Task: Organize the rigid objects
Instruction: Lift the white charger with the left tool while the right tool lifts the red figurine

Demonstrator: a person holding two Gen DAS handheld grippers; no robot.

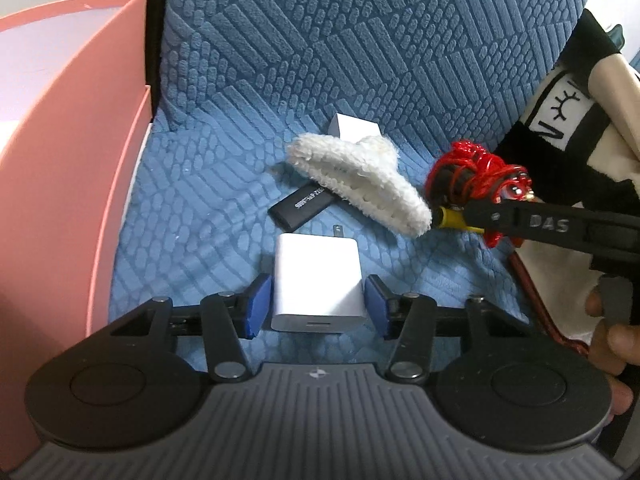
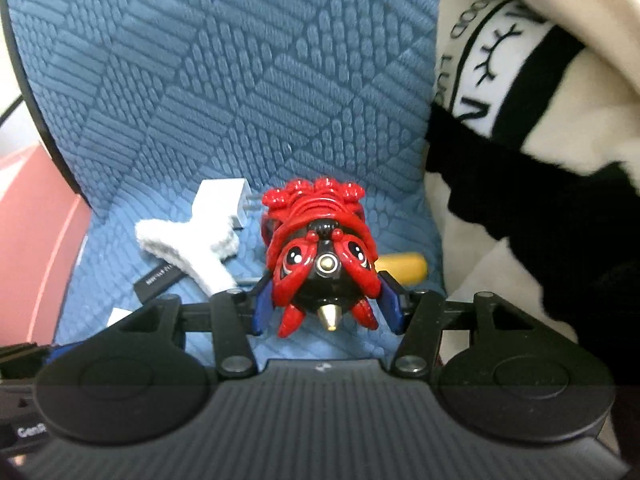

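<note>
Blue quilted fabric covers the seat (image 1: 192,240) and the backrest (image 1: 360,40) of what looks like a chair, and this cushion carries everything we see. At our left stands a pink box (image 1: 72,140) with its open top toward the camera; at our right a black-and-cream blanket (image 2: 540,160) with printed lettering is bunched against the backrest. We hold the left hand-held gripper (image 1: 318,302) with its blue pads (image 1: 258,304) on either side of a white charger (image 1: 316,280), whose prongs point away from us; the pads sit just beside its flanks, and we cannot tell whether they press it or stand slightly clear. Beyond it lie a dark flat stick (image 1: 300,206) with pale lettering, a fluffy white fabric piece (image 1: 360,178) draped partly over that stick, and a second white charger (image 1: 354,126) near the backrest, partly hidden by the fabric. Our right hand-held gripper (image 2: 326,304) is clenched on a glossy red and black toy figure (image 2: 322,252) with painted eyes, red coils and a brass tip, held between the two blue pads above the seat. Behind the toy, a yellow handle (image 2: 402,266) shows on the cushion; in the left wrist view it lies just past the fabric piece, beneath the right gripper's black finger marked with letters.
</note>
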